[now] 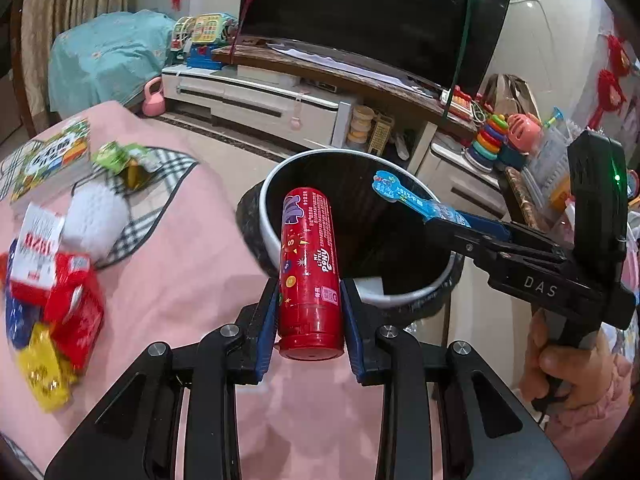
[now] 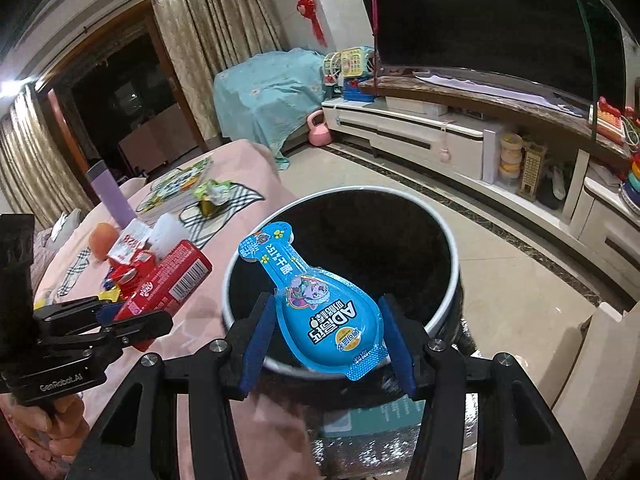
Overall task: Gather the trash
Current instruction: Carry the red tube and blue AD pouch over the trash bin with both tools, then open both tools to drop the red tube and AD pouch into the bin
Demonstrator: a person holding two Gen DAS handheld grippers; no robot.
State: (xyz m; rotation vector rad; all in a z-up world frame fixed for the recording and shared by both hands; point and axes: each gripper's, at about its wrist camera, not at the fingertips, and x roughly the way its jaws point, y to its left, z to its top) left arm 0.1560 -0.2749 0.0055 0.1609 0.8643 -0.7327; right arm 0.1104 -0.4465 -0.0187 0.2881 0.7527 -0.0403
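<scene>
Left claw (image 1: 310, 312) clamps a glossy red tube (image 1: 308, 272), right claw (image 2: 326, 340) a flat blue pouch (image 2: 320, 304), over the round bin (image 2: 452, 256)

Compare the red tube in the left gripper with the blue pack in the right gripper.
The red tube is a rigid cylinder; the blue pack is flat, bulb-shaped with a narrow neck. The tube reads My Little Pony; the pack shows a cartoon puppy. Both are clamped between blue pads at the trash bin.

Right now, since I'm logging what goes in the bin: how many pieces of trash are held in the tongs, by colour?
Red tube: 1
Blue pouch: 1
Total: 2
</scene>
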